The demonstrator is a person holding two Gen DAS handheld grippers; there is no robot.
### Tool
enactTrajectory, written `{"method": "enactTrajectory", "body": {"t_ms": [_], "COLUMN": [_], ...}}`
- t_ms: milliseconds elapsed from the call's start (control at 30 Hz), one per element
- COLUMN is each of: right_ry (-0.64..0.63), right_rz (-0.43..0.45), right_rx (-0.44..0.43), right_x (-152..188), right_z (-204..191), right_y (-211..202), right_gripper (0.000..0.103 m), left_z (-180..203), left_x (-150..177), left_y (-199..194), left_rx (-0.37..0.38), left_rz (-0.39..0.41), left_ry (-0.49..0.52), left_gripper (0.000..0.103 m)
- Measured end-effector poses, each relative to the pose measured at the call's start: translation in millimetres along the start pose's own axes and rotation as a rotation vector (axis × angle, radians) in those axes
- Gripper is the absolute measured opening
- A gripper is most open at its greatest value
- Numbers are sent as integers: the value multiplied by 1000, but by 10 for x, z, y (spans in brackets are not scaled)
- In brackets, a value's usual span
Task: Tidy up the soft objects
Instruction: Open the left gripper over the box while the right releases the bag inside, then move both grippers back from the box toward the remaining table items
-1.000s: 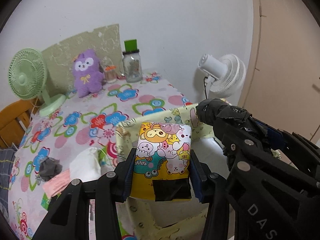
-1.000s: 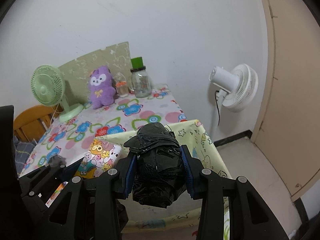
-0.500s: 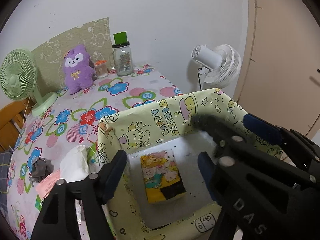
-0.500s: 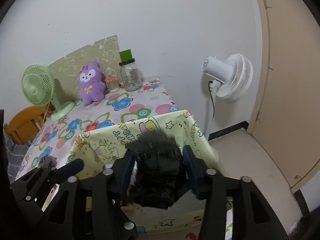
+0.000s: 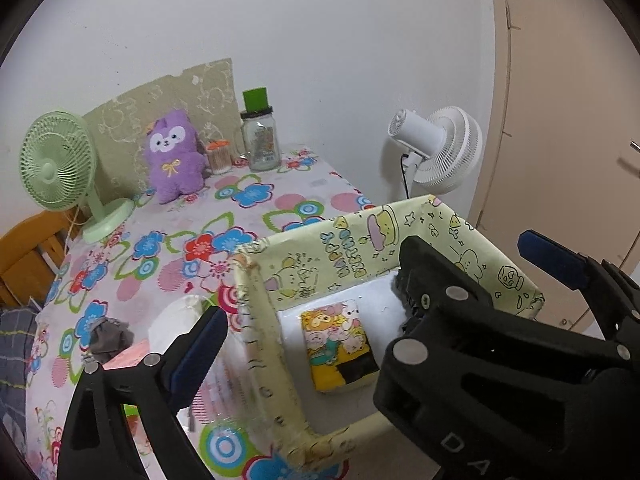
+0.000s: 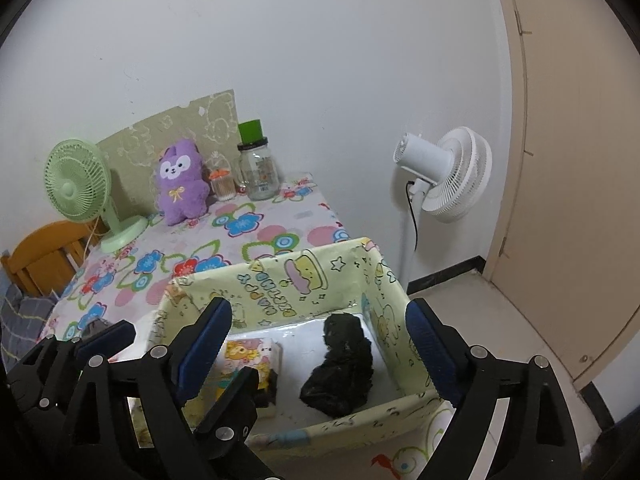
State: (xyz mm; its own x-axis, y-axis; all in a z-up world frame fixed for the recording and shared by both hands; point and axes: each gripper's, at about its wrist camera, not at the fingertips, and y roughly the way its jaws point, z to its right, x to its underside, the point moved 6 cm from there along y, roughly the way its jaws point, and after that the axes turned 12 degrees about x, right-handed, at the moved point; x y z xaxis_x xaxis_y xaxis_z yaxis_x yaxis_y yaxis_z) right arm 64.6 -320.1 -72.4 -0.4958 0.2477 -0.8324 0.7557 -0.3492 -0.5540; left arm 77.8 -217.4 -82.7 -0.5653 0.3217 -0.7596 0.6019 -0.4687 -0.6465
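Both grippers, left (image 5: 304, 344) and right (image 6: 320, 344), hang over the box (image 6: 280, 280) with jaws opening and nothing between them; the pack (image 5: 340, 348) and black bundle (image 6: 340, 368) lie loose on its floor below. Withdrawing carelessly could snag a finger on the flimsy wall and tip the box. The right gripper hides most of the bundle in the left view, and the grey scrap (image 5: 108, 336) left of the left gripper is too small to identify.

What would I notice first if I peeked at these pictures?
Probably the purple plush toy sitting at the back of the flowery table, beside a green fan. Then the yellow cartoon box up front, with a cartoon packet and a crumpled black bag lying inside.
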Motion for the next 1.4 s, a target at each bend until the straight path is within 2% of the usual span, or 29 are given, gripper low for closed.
{"method": "enactTrajectory", "body": {"t_ms": [200, 933, 1400], "right_ry": [-11, -45, -91], "right_rz": [30, 113, 128], "right_rx": [3, 3, -46], "right_x": [-16, -46, 56], "right_z": [-118, -589, -1061], "right_y": [-192, -822, -1006], "right_gripper": [96, 100, 101], "left_z": [-80, -475, -868], "left_x": [28, 146, 353], "left_y": [-196, -851, -1119], "left_rx": [-6, -45, -93], "left_rz": [30, 118, 149], "left_ry": [-7, -25, -73], "left_gripper": [100, 103, 103]}}
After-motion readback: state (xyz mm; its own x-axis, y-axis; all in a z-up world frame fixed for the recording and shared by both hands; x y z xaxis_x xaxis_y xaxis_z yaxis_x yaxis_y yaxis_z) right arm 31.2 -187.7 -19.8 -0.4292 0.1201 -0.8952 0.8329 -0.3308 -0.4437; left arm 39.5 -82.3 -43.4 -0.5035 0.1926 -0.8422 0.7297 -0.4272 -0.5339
